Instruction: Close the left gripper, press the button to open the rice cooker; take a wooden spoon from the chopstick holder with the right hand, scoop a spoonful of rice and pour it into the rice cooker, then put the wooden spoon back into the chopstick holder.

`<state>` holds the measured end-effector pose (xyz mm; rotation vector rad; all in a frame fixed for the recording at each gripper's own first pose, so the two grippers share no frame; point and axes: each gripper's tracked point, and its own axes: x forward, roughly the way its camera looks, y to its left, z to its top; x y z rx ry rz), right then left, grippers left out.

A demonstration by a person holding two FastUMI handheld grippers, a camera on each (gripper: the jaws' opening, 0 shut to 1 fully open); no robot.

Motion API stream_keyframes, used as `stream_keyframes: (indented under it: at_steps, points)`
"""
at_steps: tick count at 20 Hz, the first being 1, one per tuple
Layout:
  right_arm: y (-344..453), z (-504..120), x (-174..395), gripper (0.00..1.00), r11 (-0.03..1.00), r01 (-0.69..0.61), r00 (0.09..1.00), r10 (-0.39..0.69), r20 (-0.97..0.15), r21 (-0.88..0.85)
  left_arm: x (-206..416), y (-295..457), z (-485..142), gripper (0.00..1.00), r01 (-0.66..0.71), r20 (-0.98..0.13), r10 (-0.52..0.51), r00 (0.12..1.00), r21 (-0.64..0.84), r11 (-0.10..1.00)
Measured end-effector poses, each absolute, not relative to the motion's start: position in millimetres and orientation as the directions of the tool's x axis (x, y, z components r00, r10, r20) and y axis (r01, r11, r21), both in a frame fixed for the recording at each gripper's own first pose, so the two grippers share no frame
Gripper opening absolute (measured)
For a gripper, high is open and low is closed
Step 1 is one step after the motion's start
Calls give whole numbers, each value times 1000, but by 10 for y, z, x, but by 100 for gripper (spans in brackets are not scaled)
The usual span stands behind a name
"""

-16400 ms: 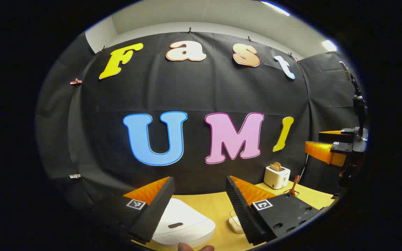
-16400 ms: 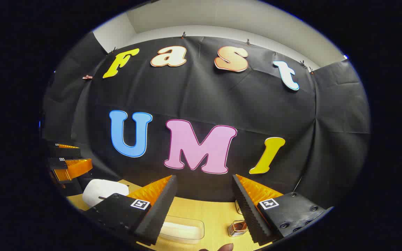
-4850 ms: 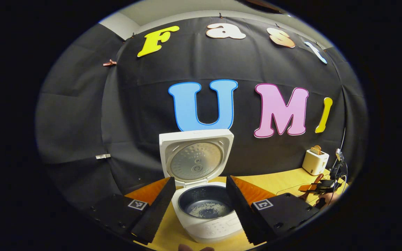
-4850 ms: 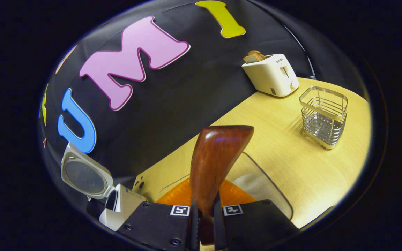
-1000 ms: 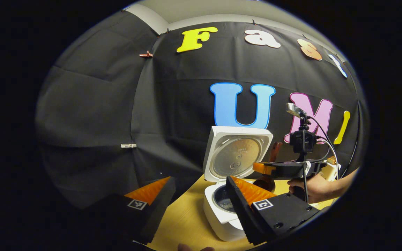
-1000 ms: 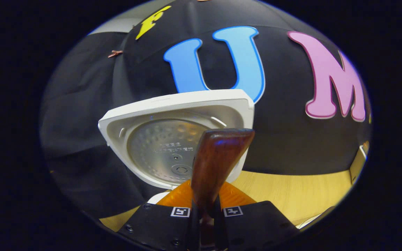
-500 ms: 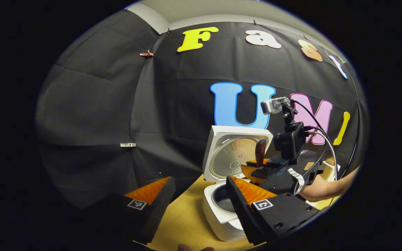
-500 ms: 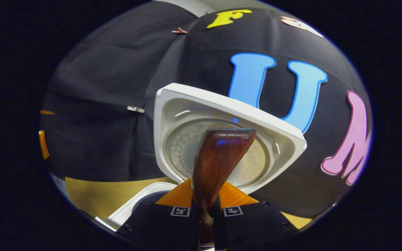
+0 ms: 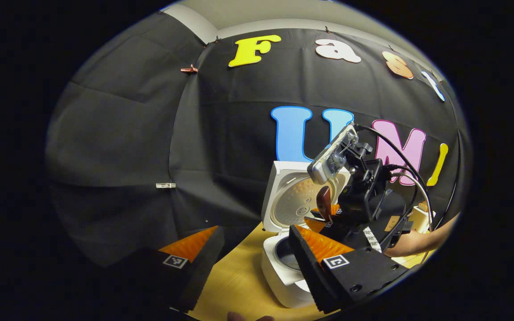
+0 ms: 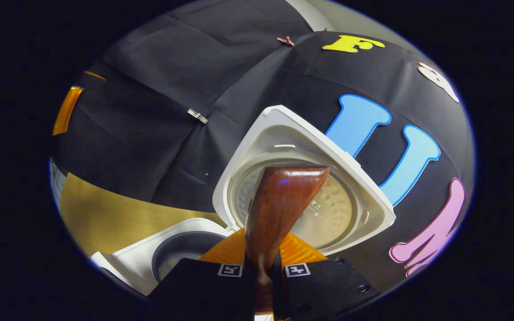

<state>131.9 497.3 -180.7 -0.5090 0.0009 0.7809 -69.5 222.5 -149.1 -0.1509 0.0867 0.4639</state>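
The right gripper (image 10: 261, 272) is clamping the wooden spoon (image 10: 279, 200), tilting over the open rice cooker (image 10: 167, 254); the left gripper (image 9: 254, 263) is gaping wide.

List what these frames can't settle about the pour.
- Dark wooden spoon bowl: in the right gripper view it faces away; contents unseen. In the left gripper view it is too small.
- White rice cooker pot: the left hand-held gripper finger covers most of it.
- Right gripper view: the right hand-held gripper body hides most of the pot.

Black gripper bodies (image 9: 364, 272) with square markers, screws.
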Motion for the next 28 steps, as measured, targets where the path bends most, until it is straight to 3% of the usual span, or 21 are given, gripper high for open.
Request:
stream_keyframes:
  at_steps: [6, 11, 17, 28]
  points:
    - [4794, -1818, 1453, 20, 743, -664, 740, 635, -220, -86, -732, 2200, -1463, 94, -451, -113, 439, 891, -123, 884]
    - [4499, -1977, 1632, 20, 801, -495, 764, 586, -270, 337, -764, 2200, -1446, 94, -453, -112, 441, 890, -120, 884]
    - [4330, -2007, 1683, 20, 695, -294, 762, 585, -279, 656, -781, 2165, -1432, 94, -453, -116, 441, 890, -115, 884]
    - [3826, -1756, 1769, 20, 497, -103, 791, 567, -232, 861, -660, 1989, -1279, 94, -431, -103, 422, 901, -89, 898]
